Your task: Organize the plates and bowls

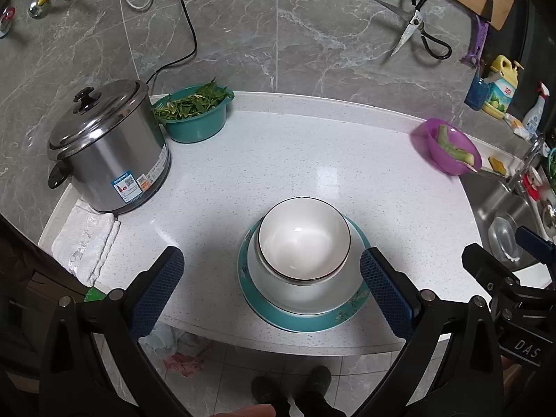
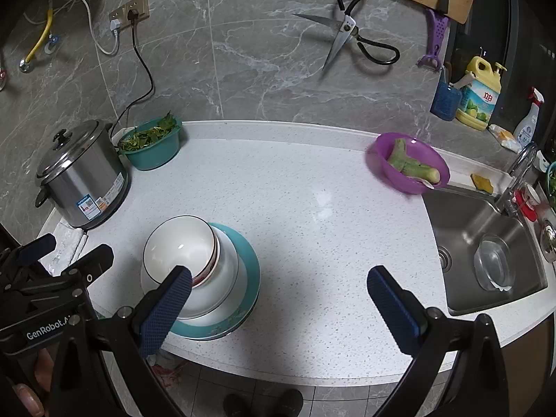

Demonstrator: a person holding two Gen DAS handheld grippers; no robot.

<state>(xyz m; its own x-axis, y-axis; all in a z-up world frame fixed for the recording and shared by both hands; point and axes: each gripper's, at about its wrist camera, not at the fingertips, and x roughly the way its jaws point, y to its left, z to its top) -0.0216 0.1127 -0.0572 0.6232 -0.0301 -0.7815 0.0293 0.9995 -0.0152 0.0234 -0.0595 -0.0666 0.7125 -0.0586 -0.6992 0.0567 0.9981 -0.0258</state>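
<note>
A white bowl (image 1: 303, 239) with a dark rim sits on top of a stack: a white plate (image 1: 305, 295) on a teal plate (image 1: 295, 321), near the counter's front edge. In the right wrist view the white bowl (image 2: 179, 243) rests in a second bowl with a red band (image 2: 205, 276), above the white plate (image 2: 222, 278) and teal plate (image 2: 248, 271). My left gripper (image 1: 272, 279) is open, its fingers wide on either side of the stack and touching nothing. My right gripper (image 2: 278, 297) is open over bare counter, just right of the stack.
A steel cooker (image 1: 107, 153) and a teal colander of greens (image 1: 196, 113) stand at the back left. A purple bowl with cut vegetable (image 2: 410, 166) sits by the sink (image 2: 486, 257). Folded cloth (image 1: 85, 243) lies at the left edge. Scissors (image 2: 347, 31) hang on the wall.
</note>
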